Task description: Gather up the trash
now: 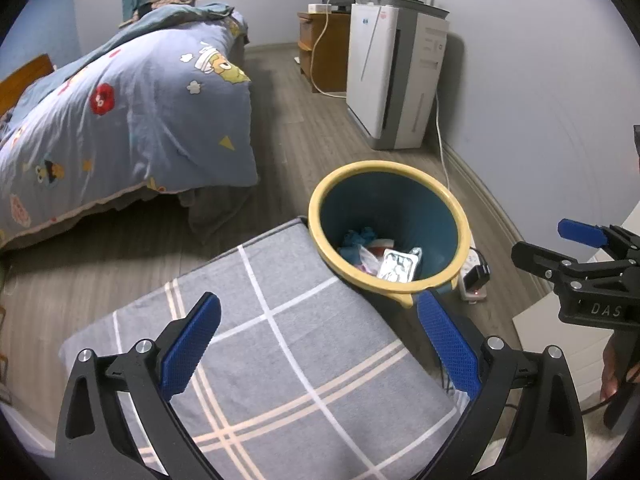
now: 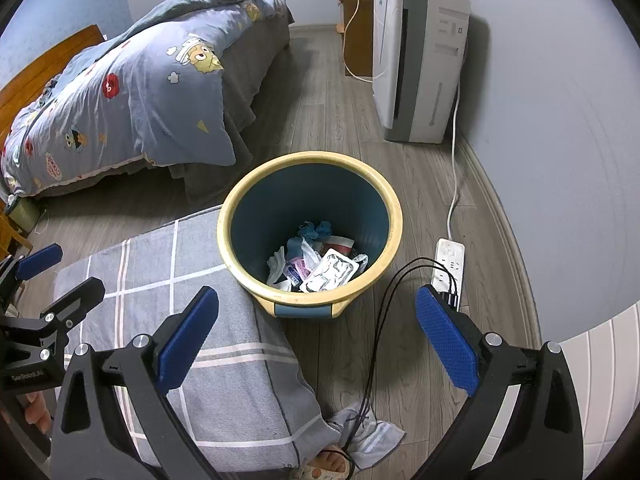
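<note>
Left gripper (image 1: 318,342) and right gripper (image 2: 316,336): jaws spread wide, holding nothing. Trash, with a foil blister pack (image 2: 329,271) on top, sits inside the yellow-rimmed bin (image 2: 394,216) on the floor, touching the grey checked cushion (image 1: 280,344).

Left tool (image 1: 316,344), right tool (image 2: 316,340): black frames, blue textured pads, silver screws; "DAS" embossed.
</note>
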